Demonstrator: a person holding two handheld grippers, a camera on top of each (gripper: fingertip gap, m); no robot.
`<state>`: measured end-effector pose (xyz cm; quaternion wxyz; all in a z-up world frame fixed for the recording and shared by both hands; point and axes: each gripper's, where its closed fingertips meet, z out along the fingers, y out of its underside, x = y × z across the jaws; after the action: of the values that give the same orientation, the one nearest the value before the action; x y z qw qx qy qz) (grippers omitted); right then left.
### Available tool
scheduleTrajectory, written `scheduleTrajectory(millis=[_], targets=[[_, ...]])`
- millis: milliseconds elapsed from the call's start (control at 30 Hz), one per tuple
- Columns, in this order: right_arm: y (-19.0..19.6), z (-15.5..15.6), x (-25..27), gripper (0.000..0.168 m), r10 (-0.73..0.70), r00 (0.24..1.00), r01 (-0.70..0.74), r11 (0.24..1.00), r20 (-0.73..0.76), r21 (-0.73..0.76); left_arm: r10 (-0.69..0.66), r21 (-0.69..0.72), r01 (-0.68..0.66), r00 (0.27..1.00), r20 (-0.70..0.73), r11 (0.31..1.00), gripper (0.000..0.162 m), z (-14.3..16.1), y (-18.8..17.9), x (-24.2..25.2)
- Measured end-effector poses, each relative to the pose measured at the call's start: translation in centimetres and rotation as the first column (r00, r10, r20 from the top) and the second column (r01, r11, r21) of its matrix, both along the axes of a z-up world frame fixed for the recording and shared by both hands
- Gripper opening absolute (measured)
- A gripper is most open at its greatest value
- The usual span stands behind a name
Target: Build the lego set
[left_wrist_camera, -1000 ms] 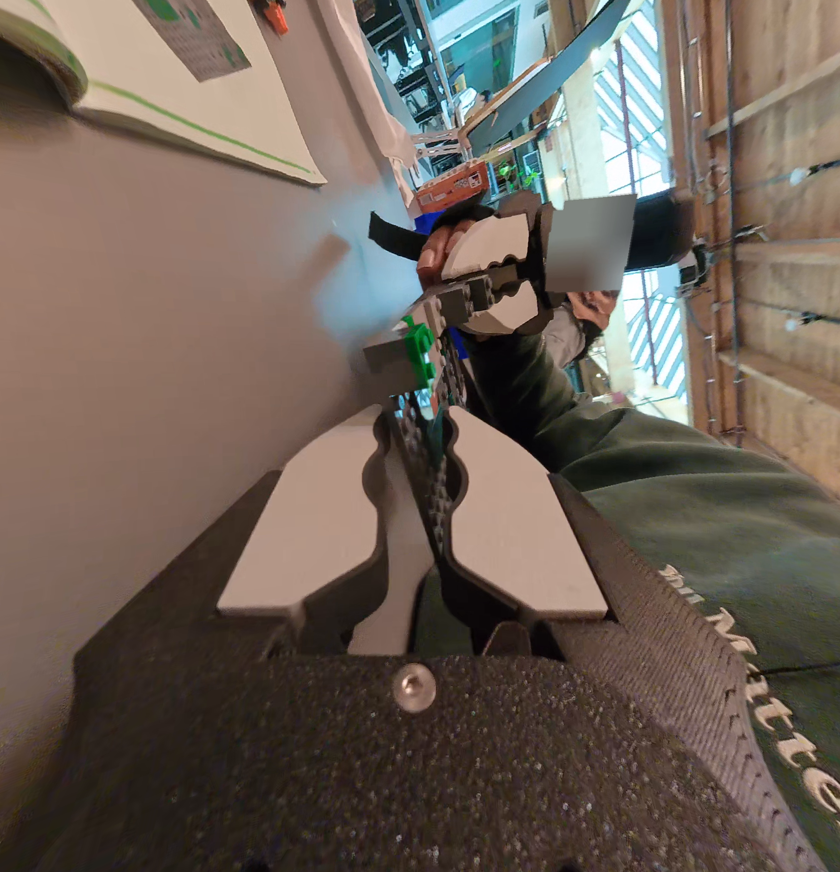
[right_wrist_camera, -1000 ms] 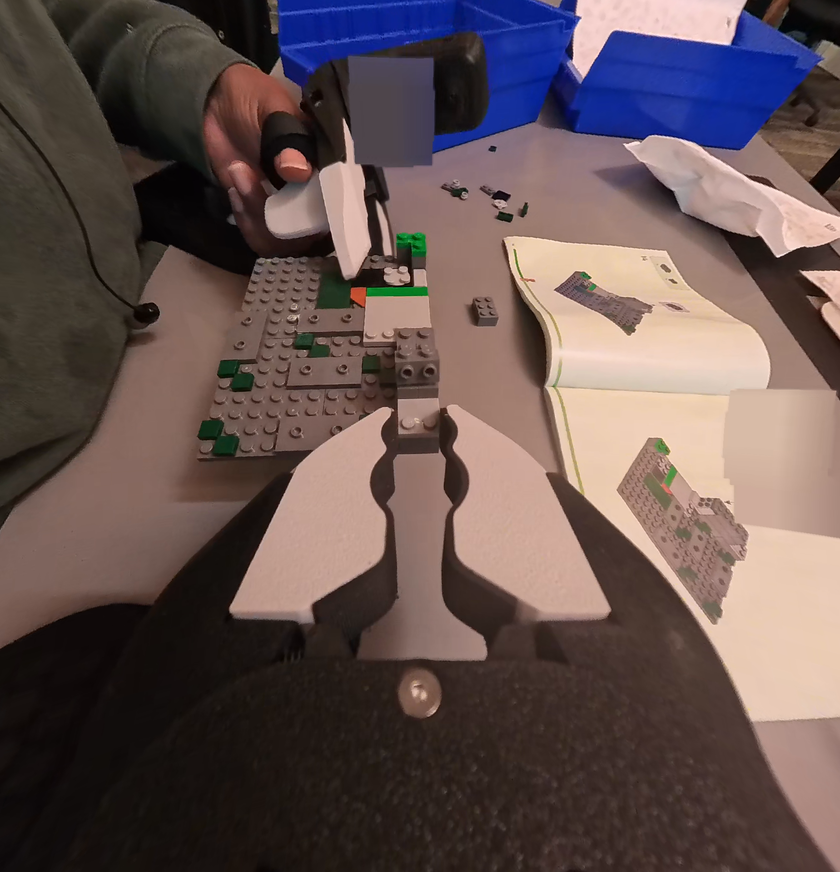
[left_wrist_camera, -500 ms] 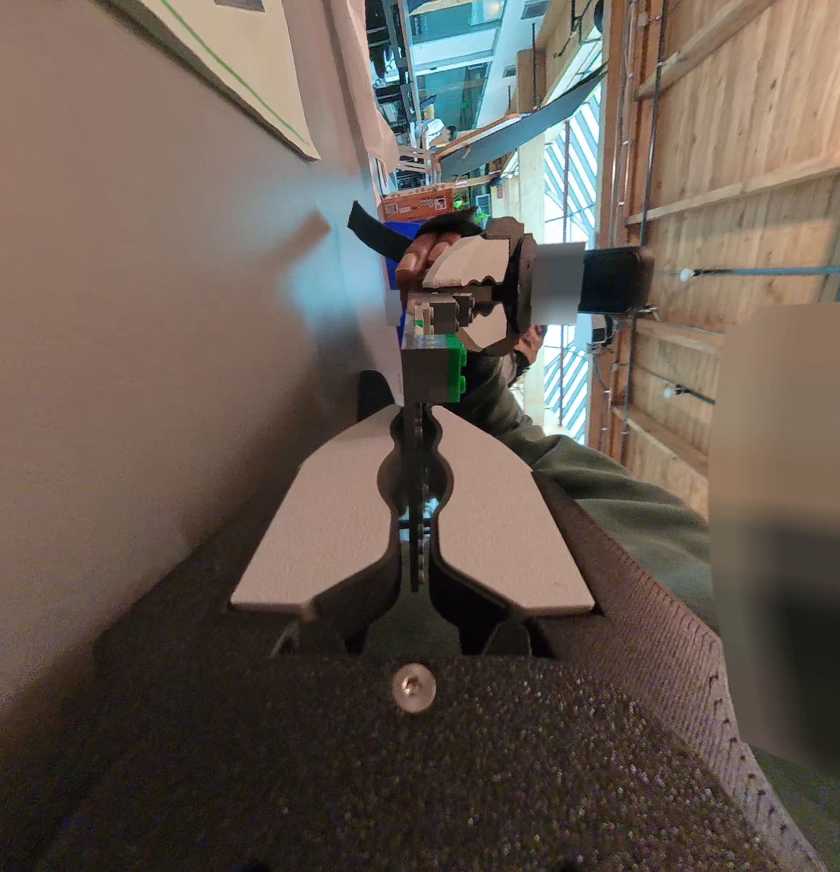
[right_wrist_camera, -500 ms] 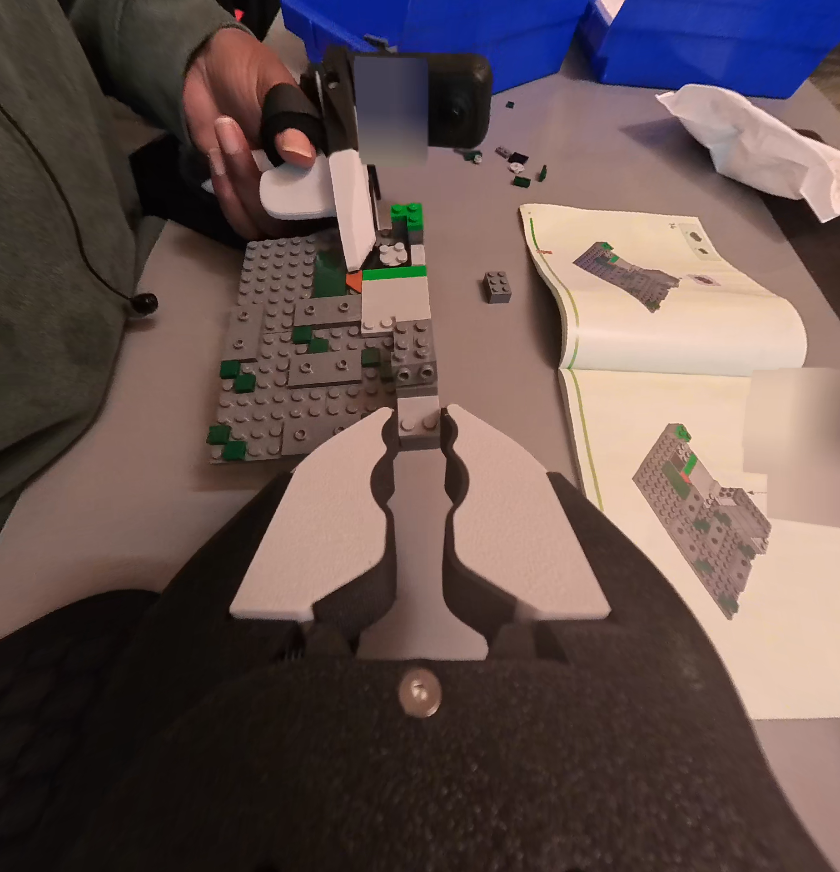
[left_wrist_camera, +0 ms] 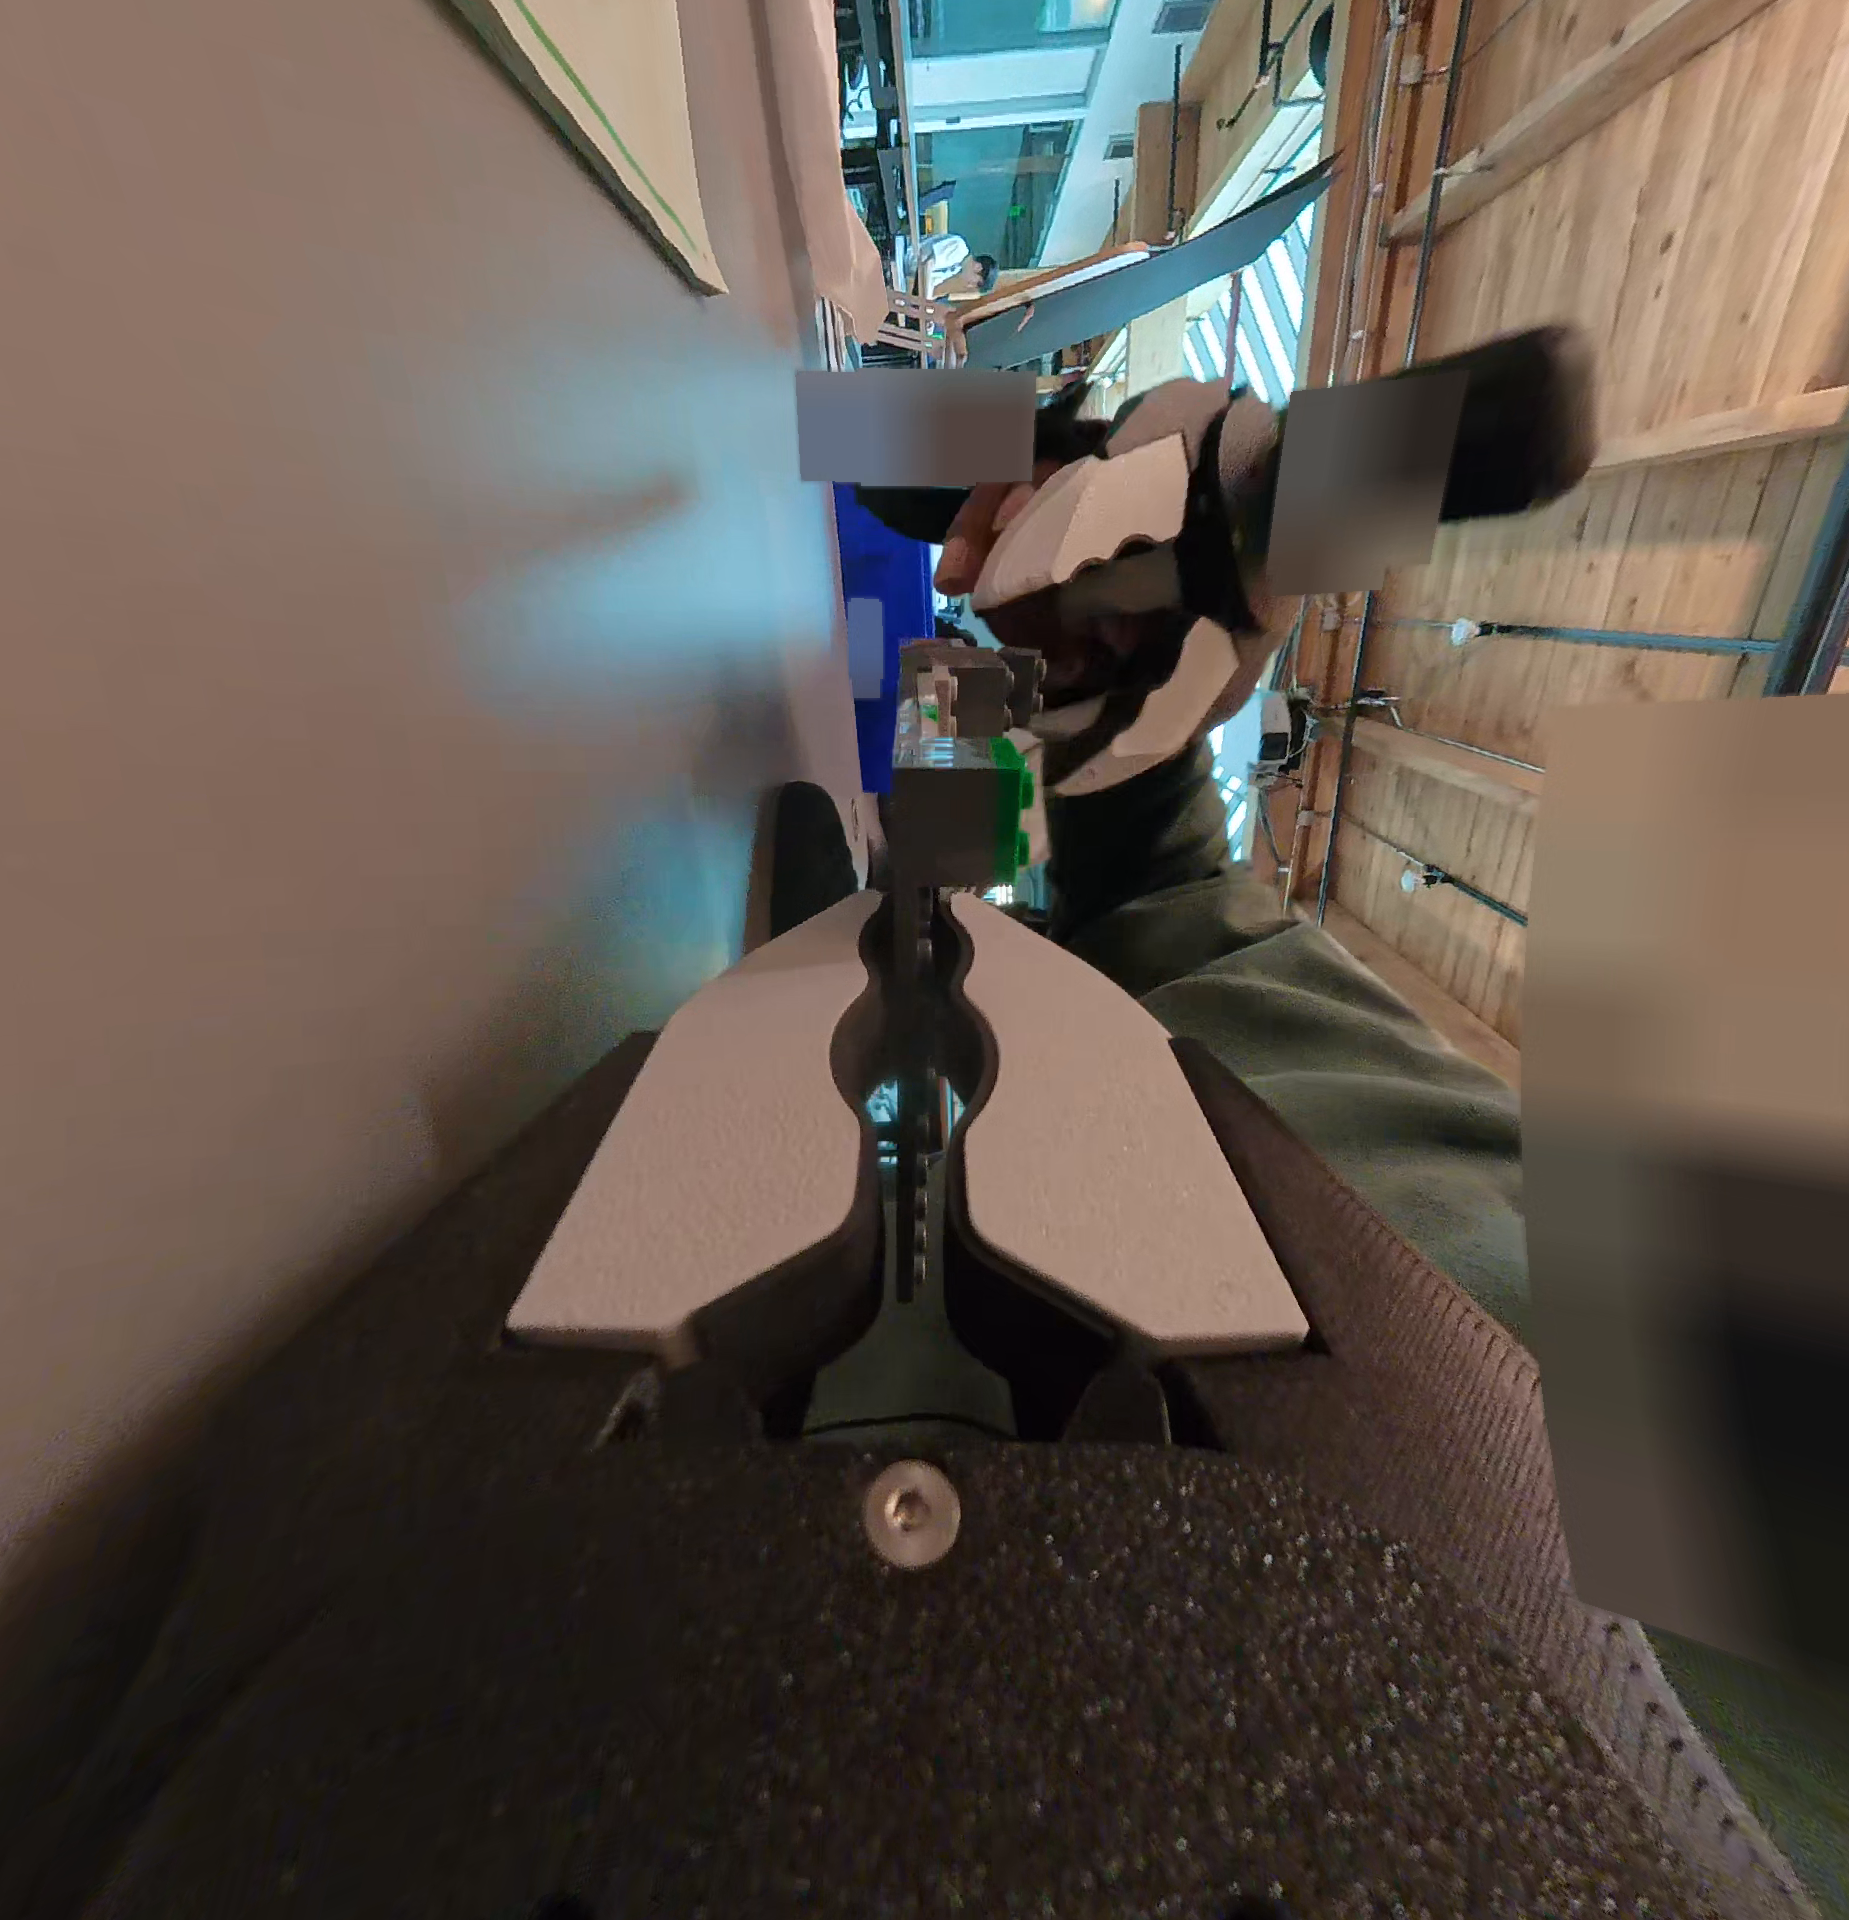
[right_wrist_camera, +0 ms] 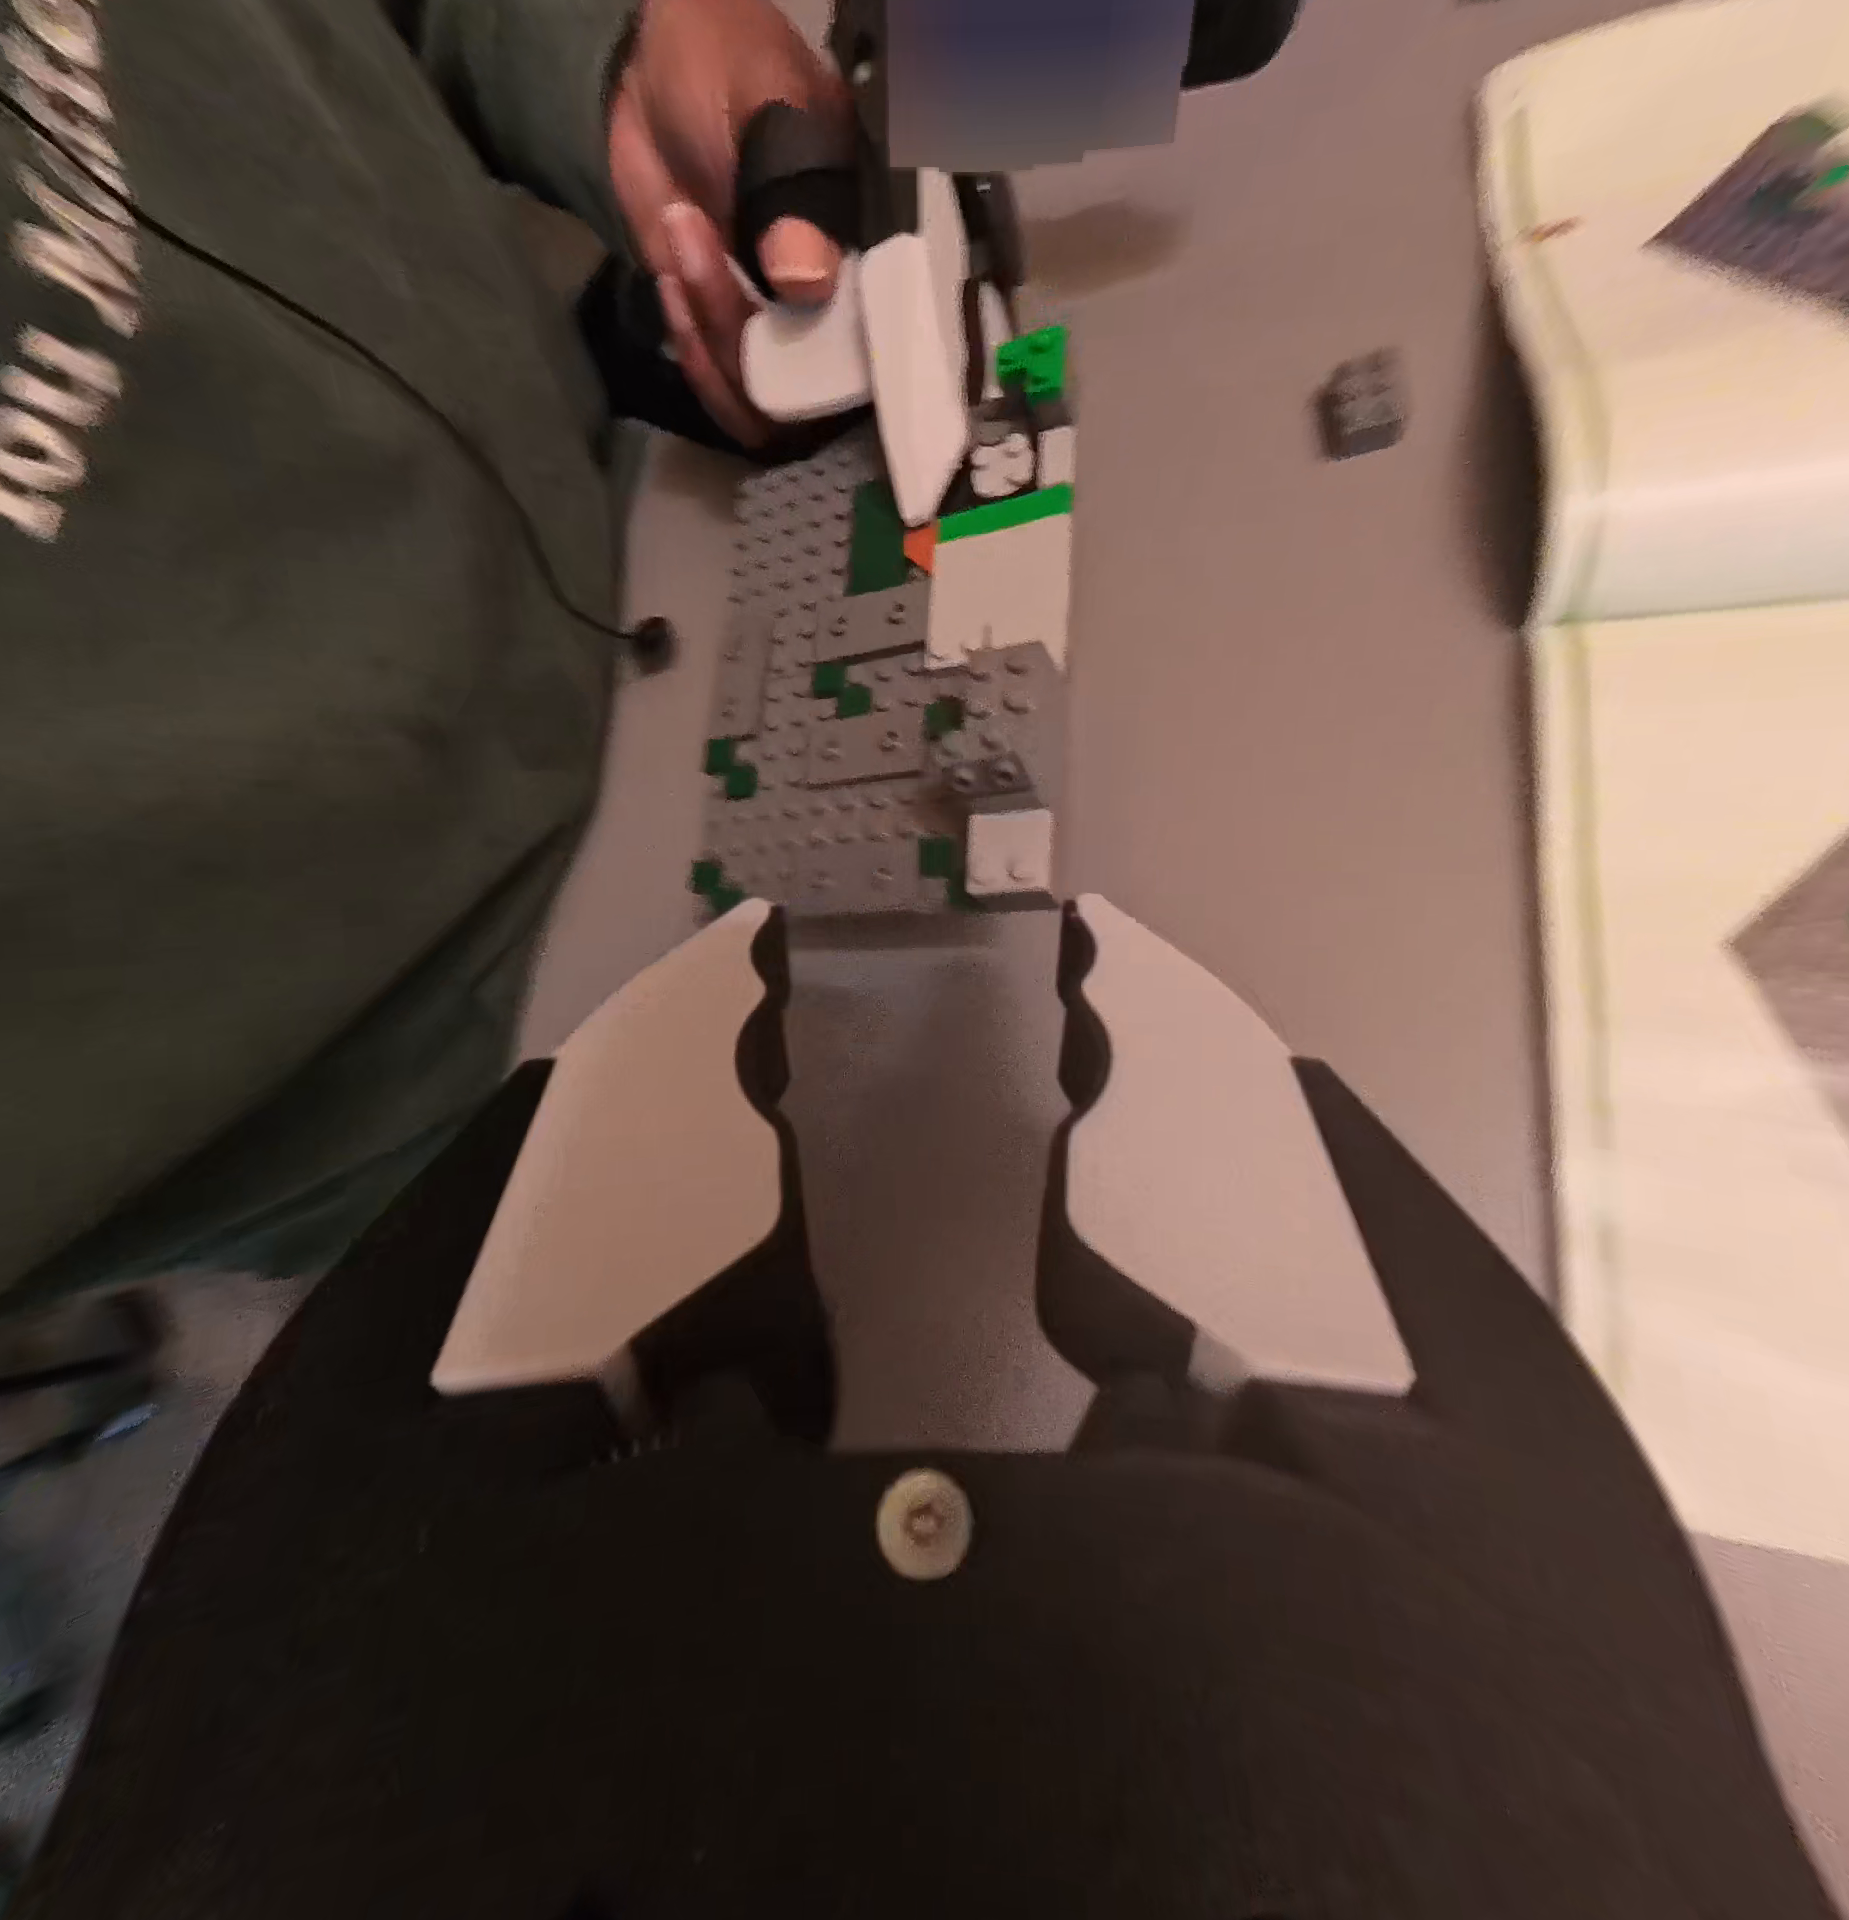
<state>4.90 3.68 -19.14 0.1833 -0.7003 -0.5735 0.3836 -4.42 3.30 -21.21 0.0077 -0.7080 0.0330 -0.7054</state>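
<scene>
Your left claw (left_wrist_camera: pixel 918 914) is clamped on the edge of the flat grey studded lego baseplate (right_wrist_camera: pixel 826 769), its white fingers (left_wrist_camera: pixel 712 1132) pressed close on either side of the plate, which runs edge-on between them in the left wrist view. Just past the tips sits a dark grey block with a bright green brick (left_wrist_camera: pixel 1008 821) on it. Your right claw (right_wrist_camera: pixel 918 914) stands spread wide and holds nothing, its tips hovering just short of the baseplate's near edge, close to a small white brick (right_wrist_camera: pixel 1008 850) at the near right corner. The plate lies on the grey counter (right_wrist_camera: pixel 1263 727) (this view is motion-blurred). A loose dark grey brick (right_wrist_camera: pixel 1365 403) rests to the right, apart from the build, and beyond it lies the open white instruction booklet (right_wrist_camera: pixel 1709 727).
</scene>
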Motion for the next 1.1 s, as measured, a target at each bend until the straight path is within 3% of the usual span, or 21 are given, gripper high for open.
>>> scheduleTrajectory(millis=[33, 200, 433, 667, 1100], targets=[[-0.5, 0.4, -0.2, 0.053, 0.026, 1.000, -0.025, 0.996, 0.007, -0.090, -0.006, 0.003, 0.006, 1.000, -0.002, 1.000, 0.006, 0.0, -0.1, 0.2], [-1.1, 0.3, -0.9, 0.058, 0.158, 0.981, -0.103, 0.919, 0.115, -0.381, -0.046, 0.033, 0.046, 0.999, -0.011, 0.998, 0.006, -0.1, -1.2, 1.0], [-2.2, -1.0, -1.7, 0.054, 0.326, 0.930, -0.155, 0.768, 0.171, -0.622, -0.071, 0.086, 0.073, 0.997, -0.029, 0.994, 0.007, -0.2, -1.6, 0.9], [-2.5, -1.6, -1.7, 0.041, 0.362, 0.919, -0.162, 0.711, 0.158, -0.685, -0.082, 0.123, 0.085, 0.996, -0.033, 0.989, 0.007, 0.0, -1.7, 0.8], [-3.0, -0.6, -1.7, 0.039, 0.355, 0.932, -0.203, 0.678, 0.073, -0.706, -0.090, 0.135, 0.085, 0.995, 0.030, 0.987, 0.006, 1.0, -1.9, 0.7]])
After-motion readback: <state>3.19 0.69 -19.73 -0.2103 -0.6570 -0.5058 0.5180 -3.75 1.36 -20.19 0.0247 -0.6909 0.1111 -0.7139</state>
